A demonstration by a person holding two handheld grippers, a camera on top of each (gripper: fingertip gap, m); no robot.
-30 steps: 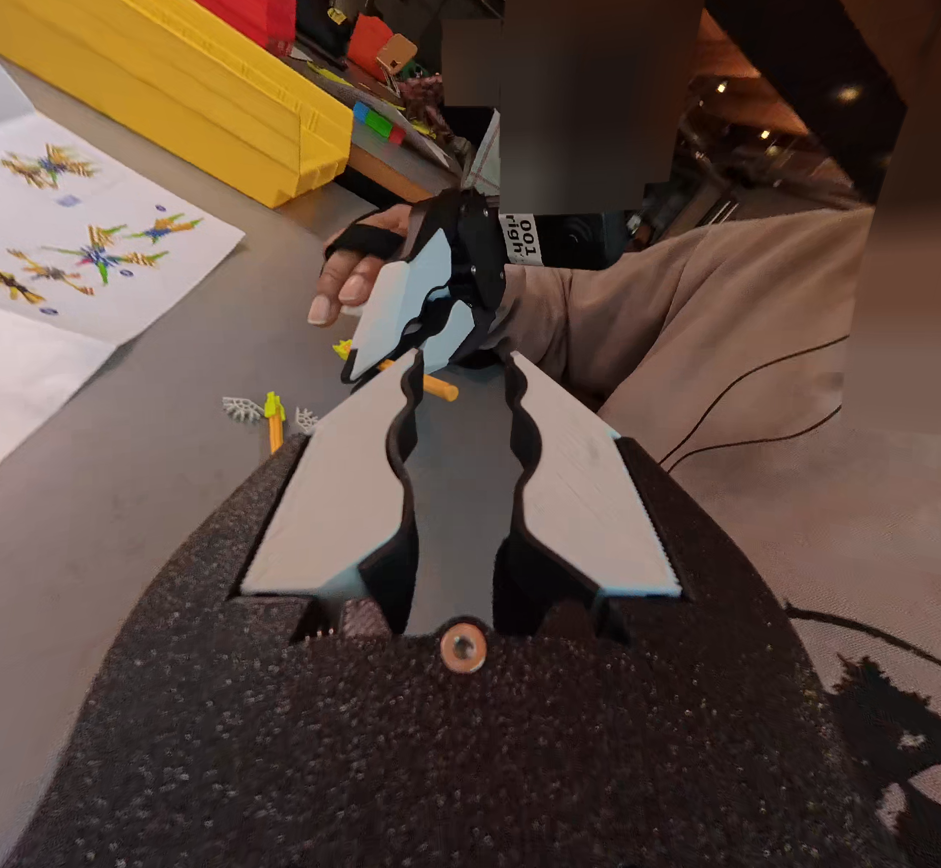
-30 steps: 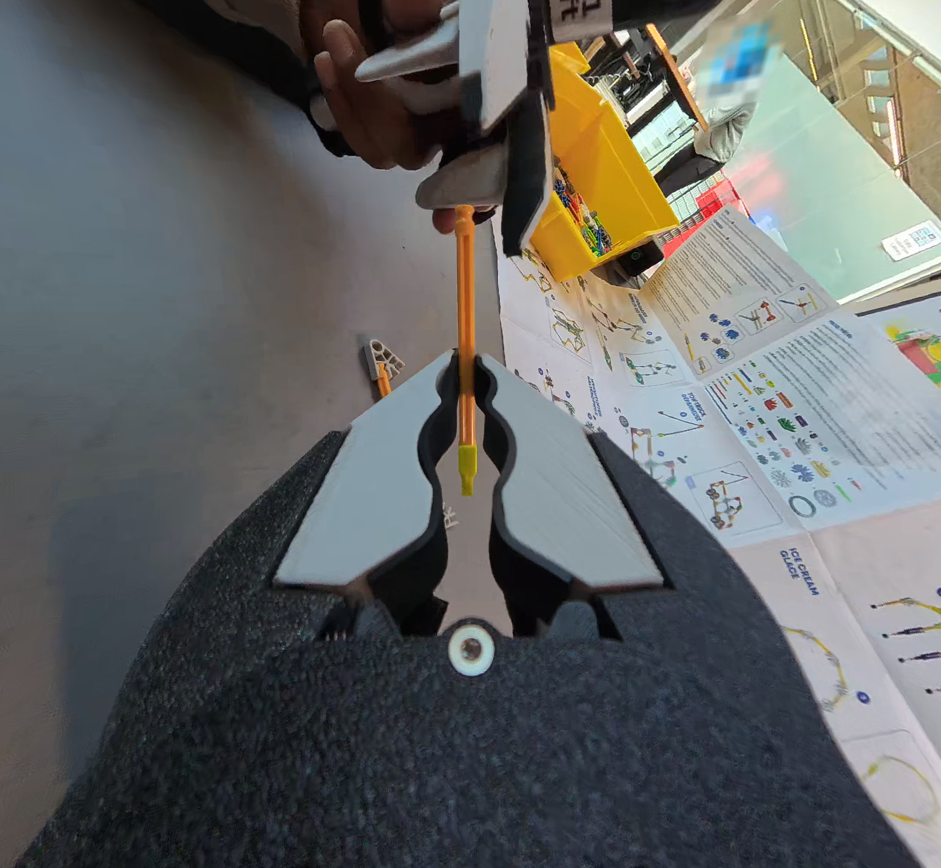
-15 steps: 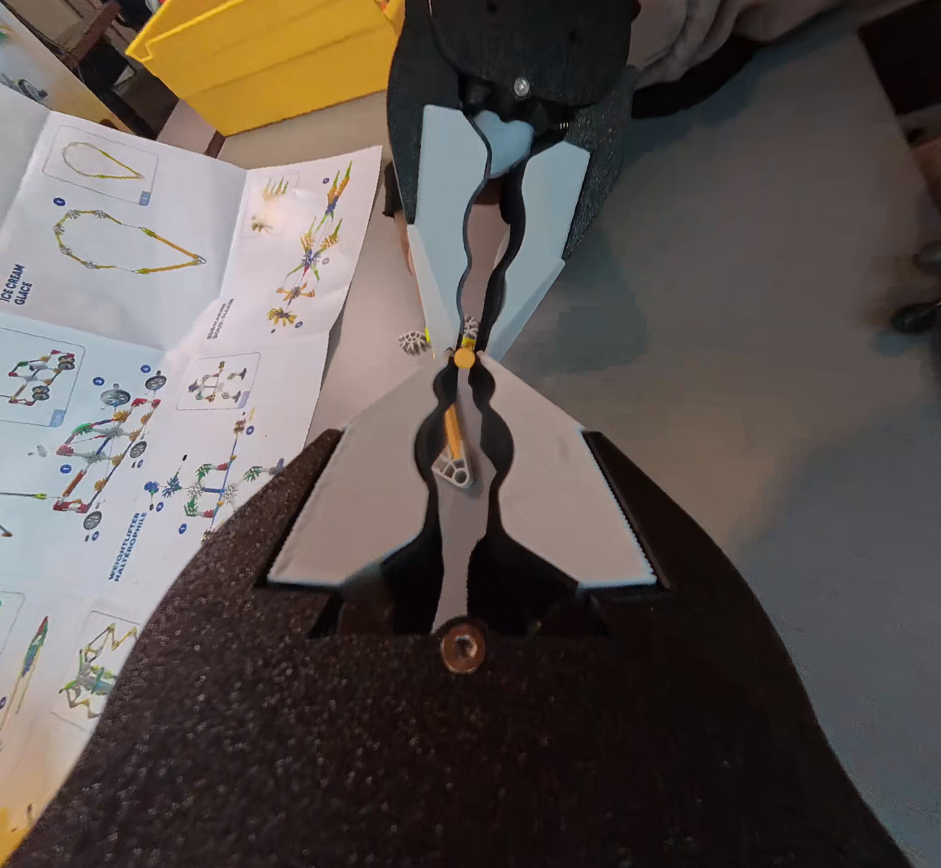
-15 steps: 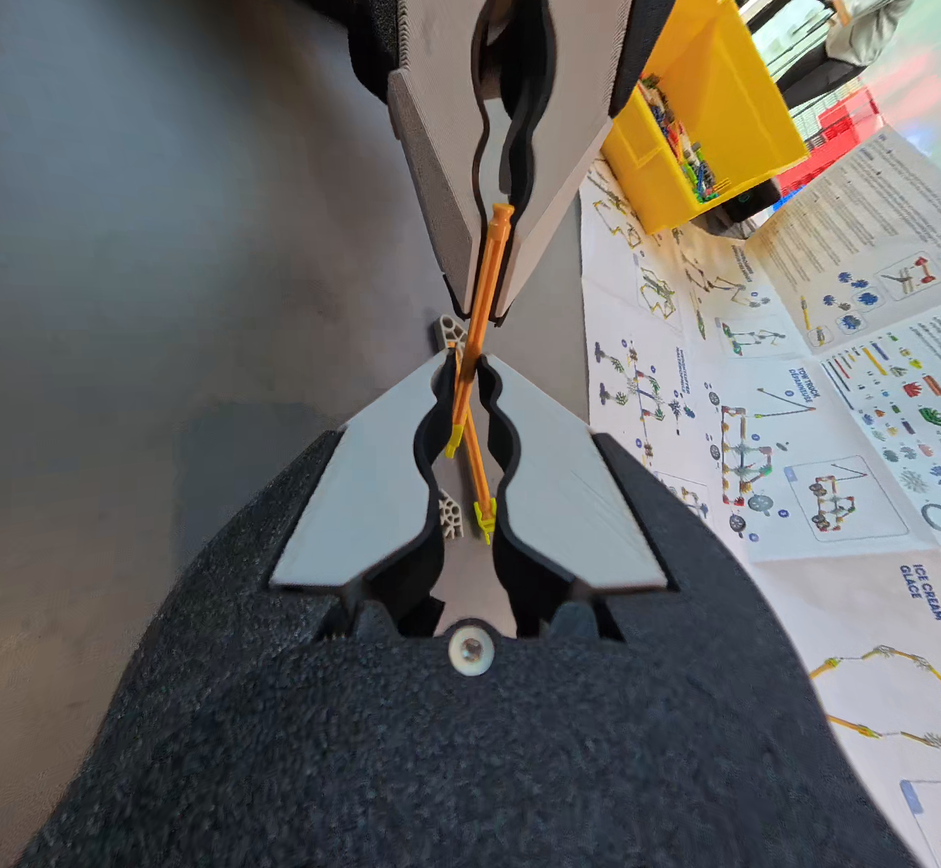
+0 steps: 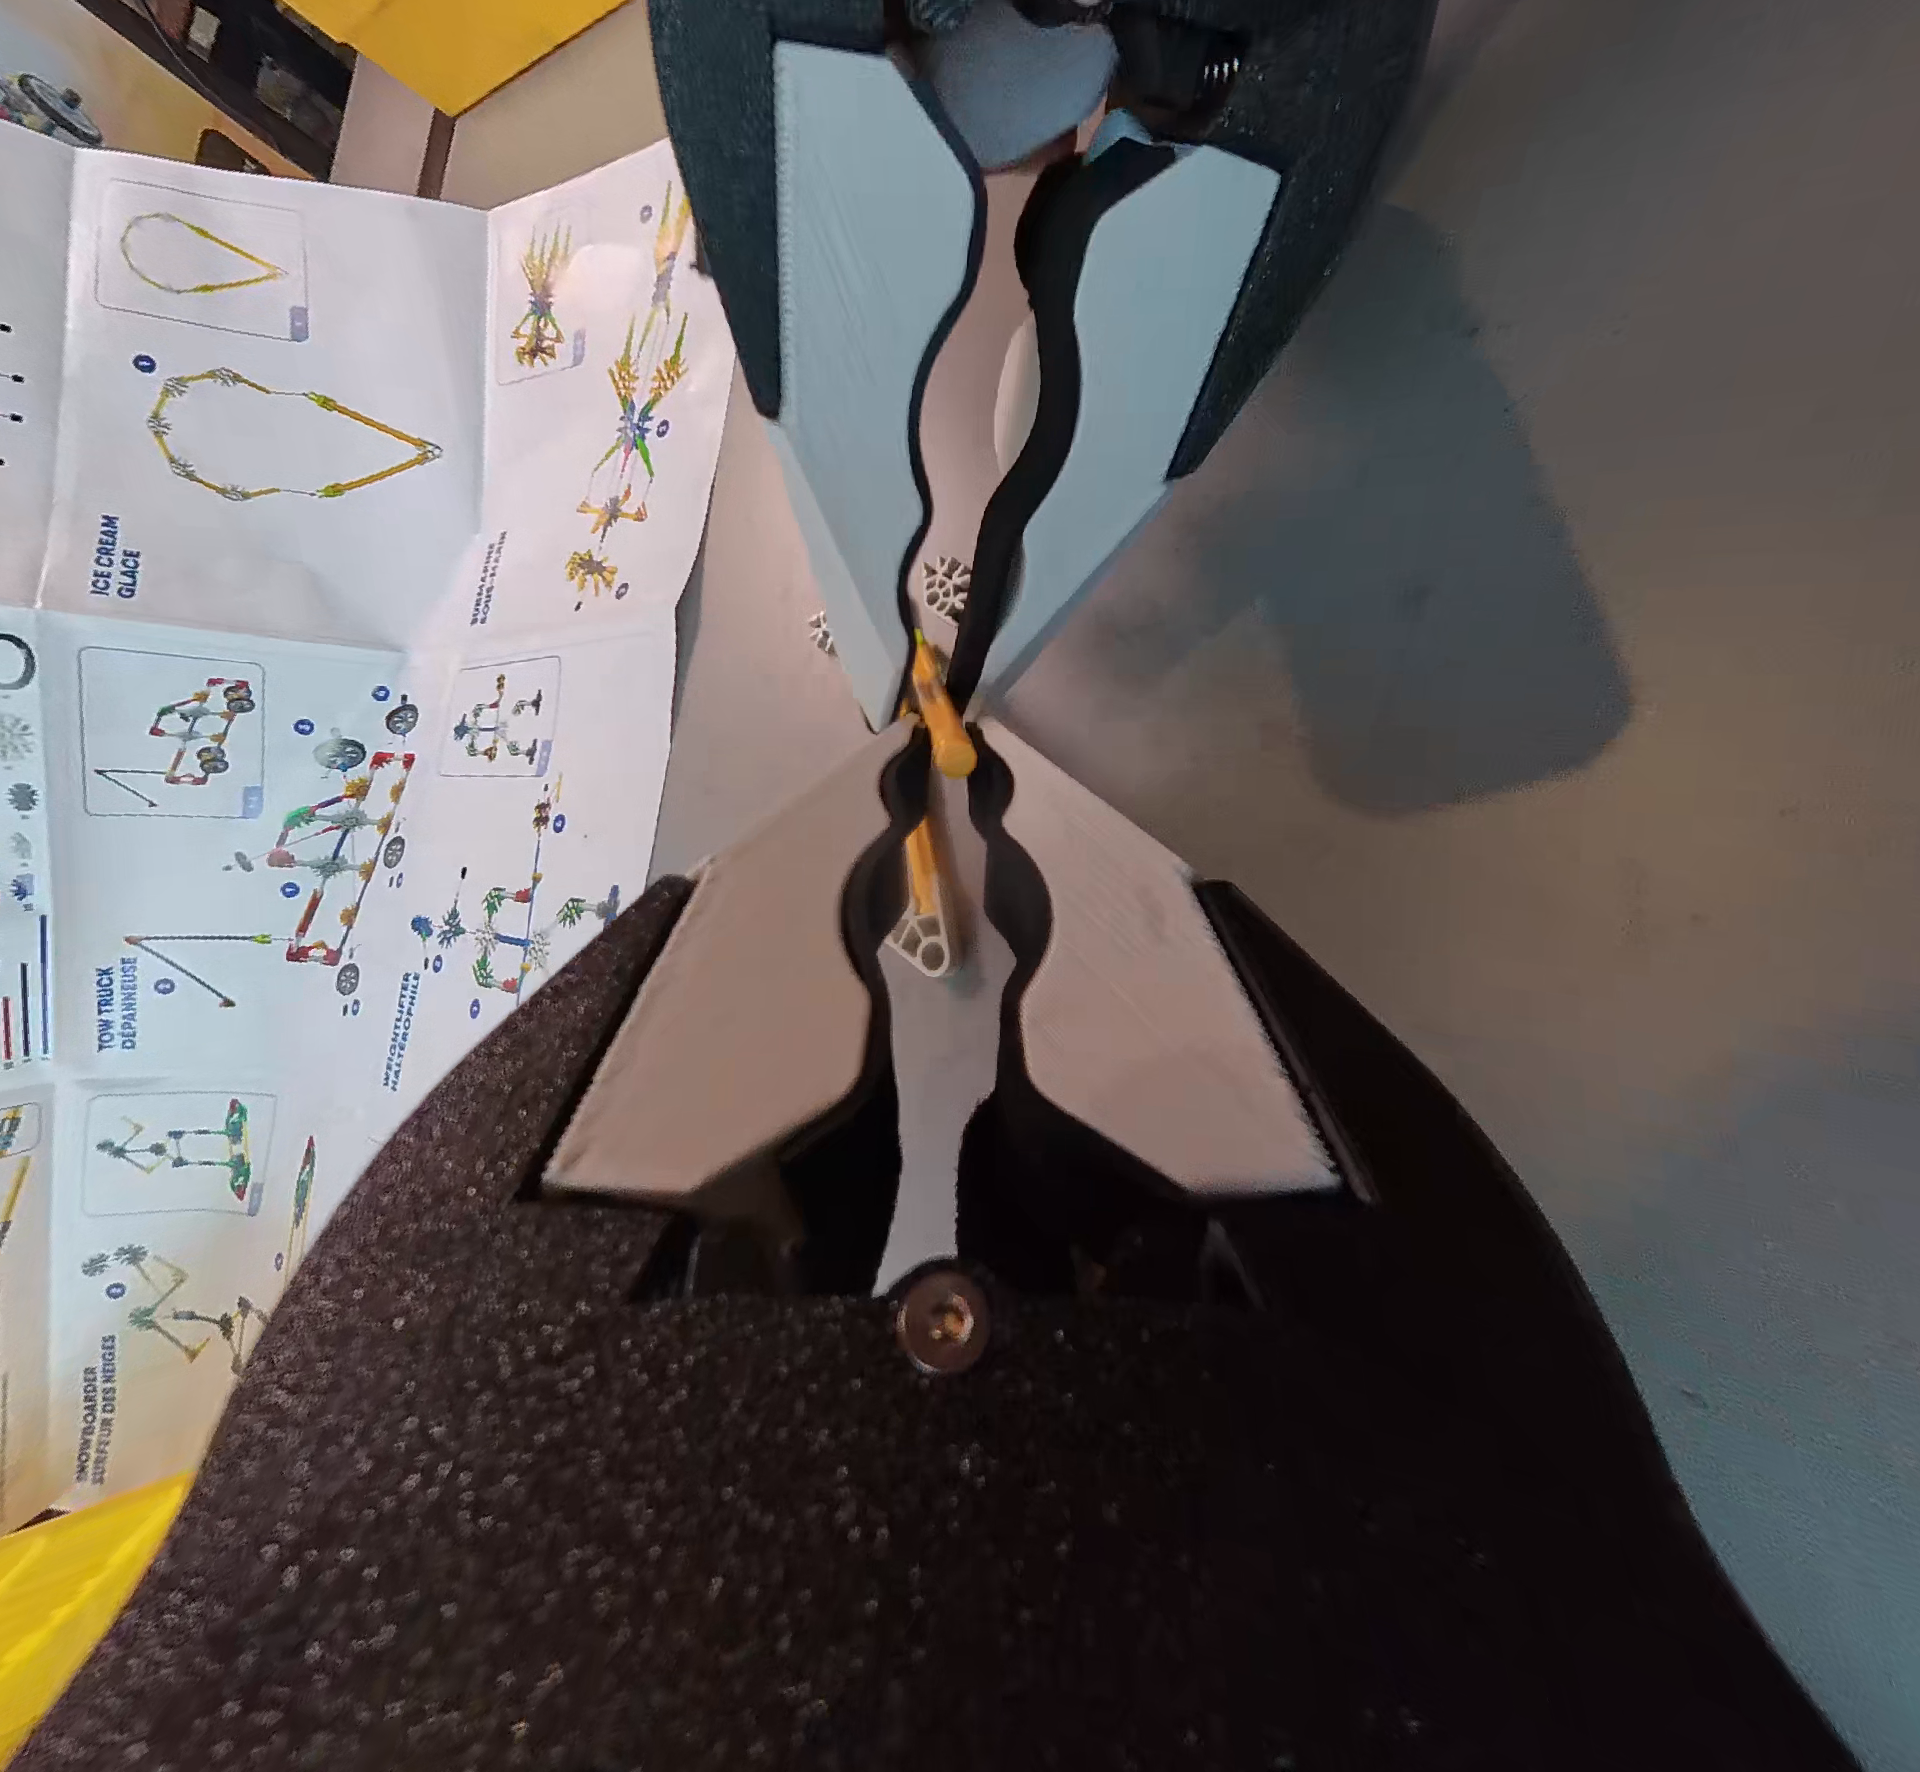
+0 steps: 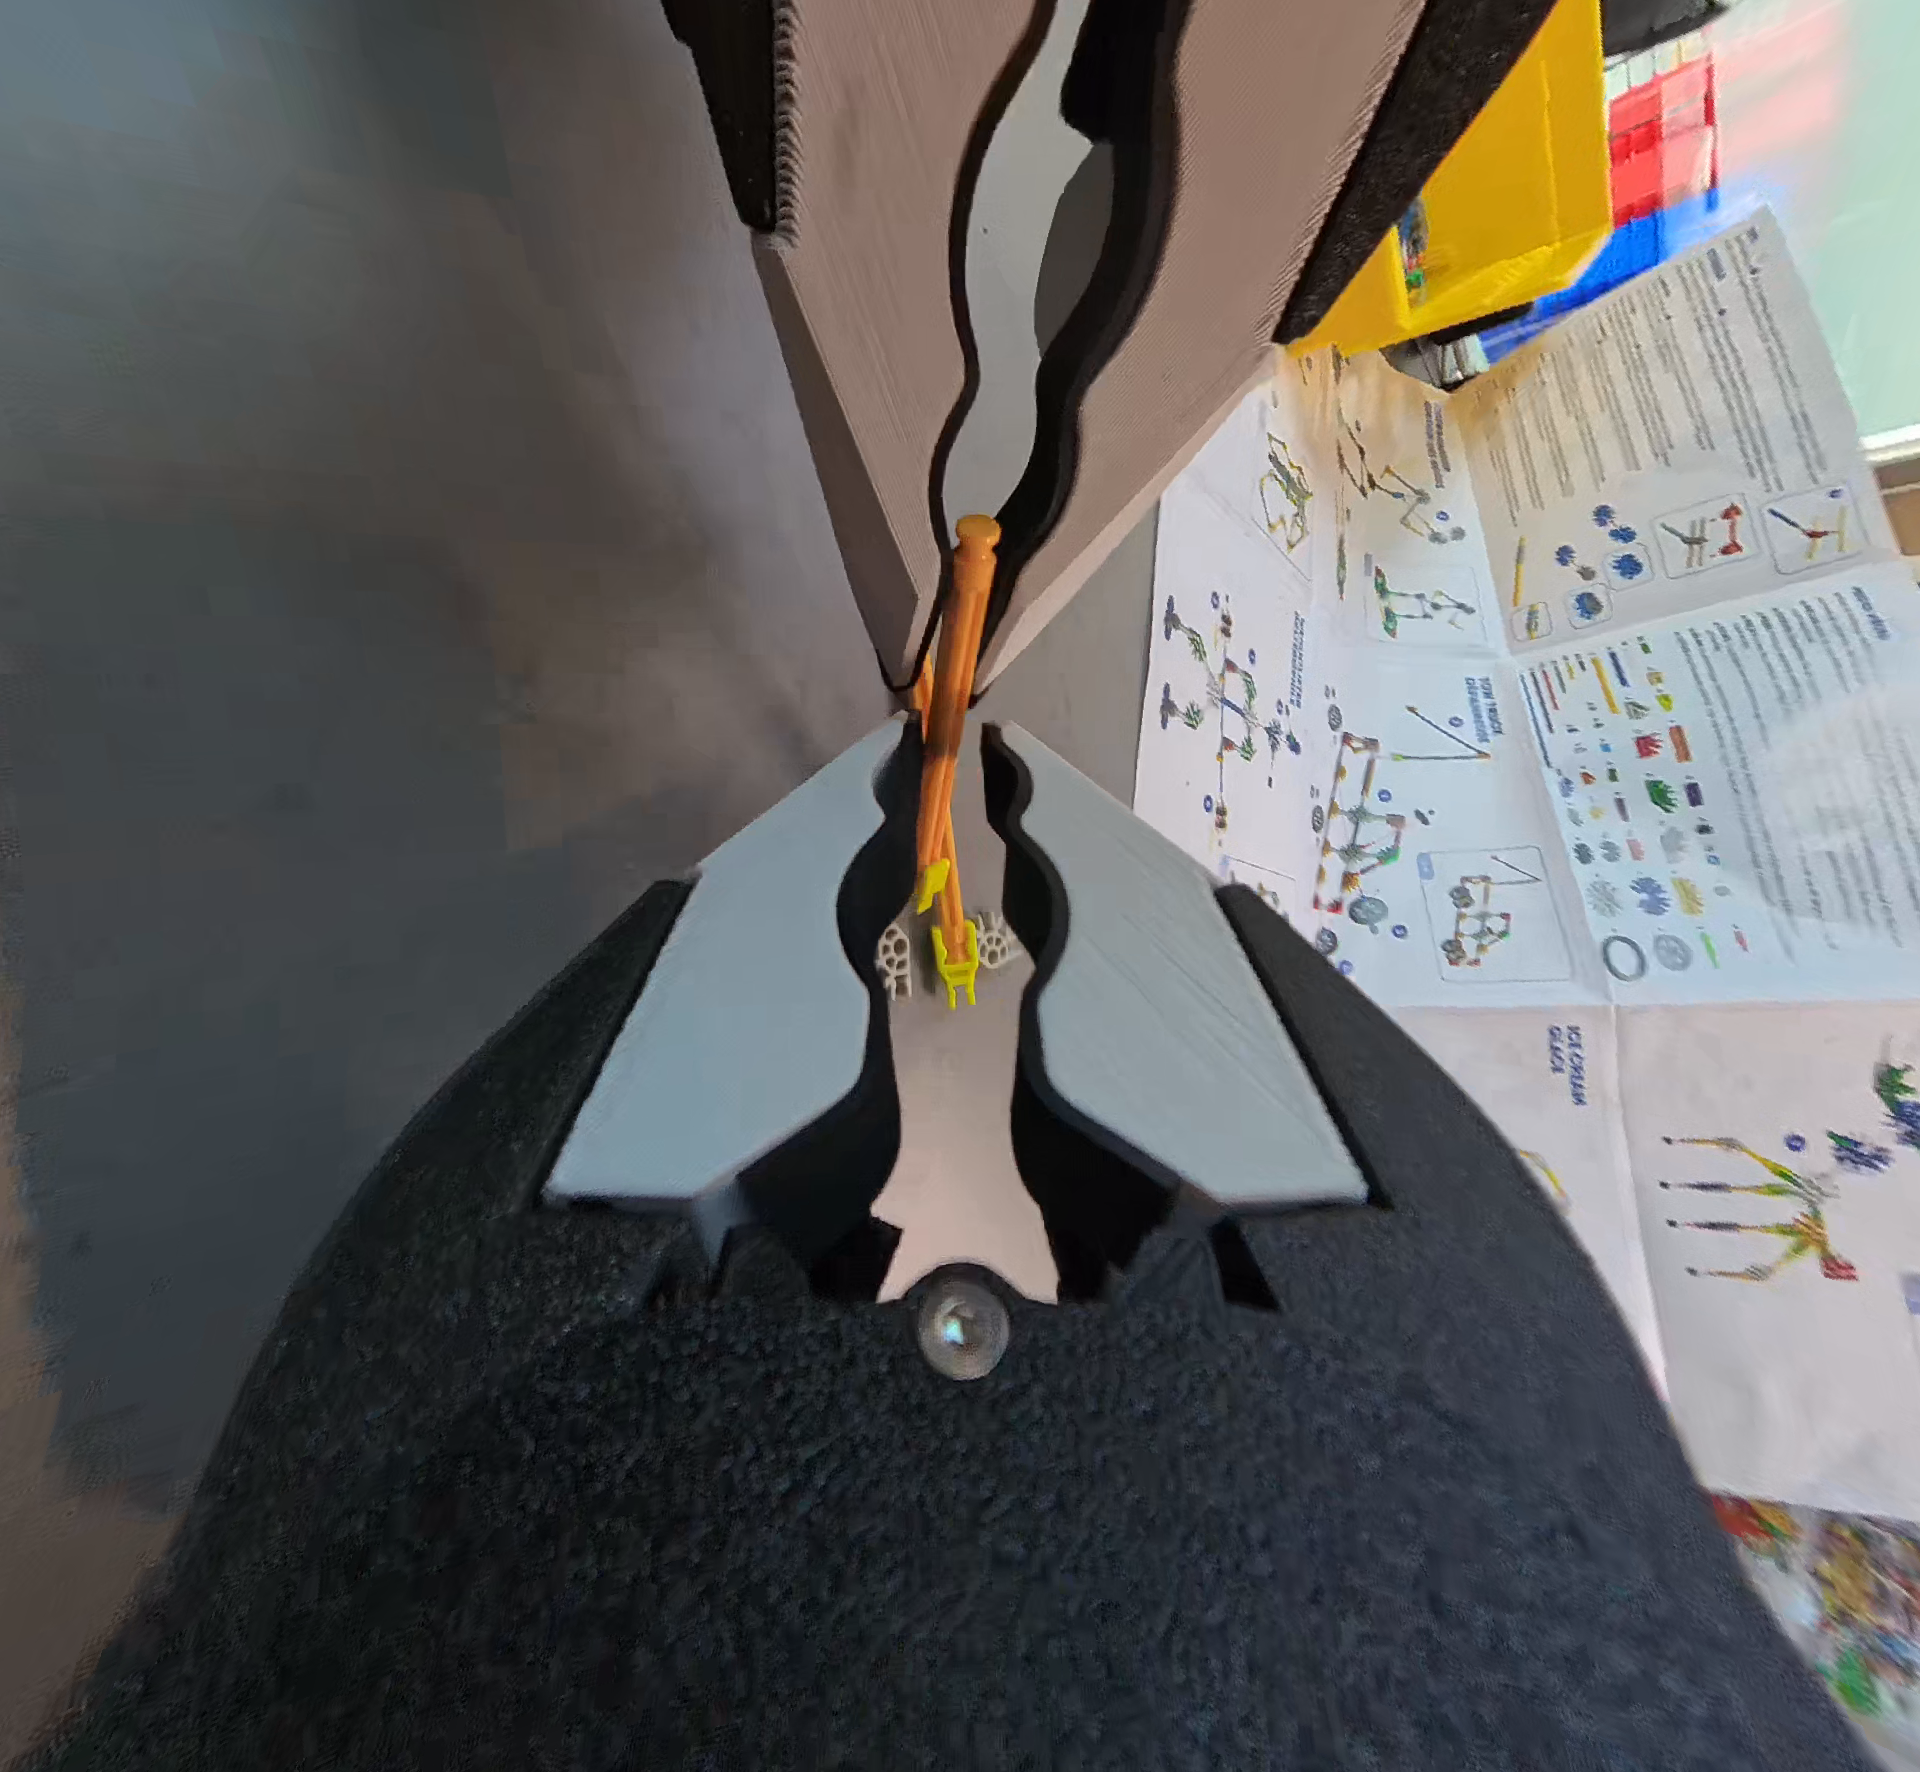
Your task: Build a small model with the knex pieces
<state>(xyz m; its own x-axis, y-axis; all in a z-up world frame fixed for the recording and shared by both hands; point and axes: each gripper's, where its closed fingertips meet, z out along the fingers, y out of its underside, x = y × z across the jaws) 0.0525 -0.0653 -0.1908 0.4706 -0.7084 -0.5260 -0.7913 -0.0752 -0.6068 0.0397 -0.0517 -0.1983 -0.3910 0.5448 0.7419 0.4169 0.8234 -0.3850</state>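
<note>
An unfolded instruction sheet [image 5: 312,579] lies left on the surface [image 5: 1558,891]. At centre, the left gripper [image 5: 943,735] meets the right gripper [image 6: 943,735] tip to tip, so the orange rod [image 6: 951,683] bridges both above loose pieces [image 6: 961,959]. Left jaws are pinched on it; right jaws are narrowed around it, grip unclear

orange rod [image 6: 954,642] | yellow clip on near end | upright, pinched between both grippers' tips | above grey table [image 6: 312,475]
</note>
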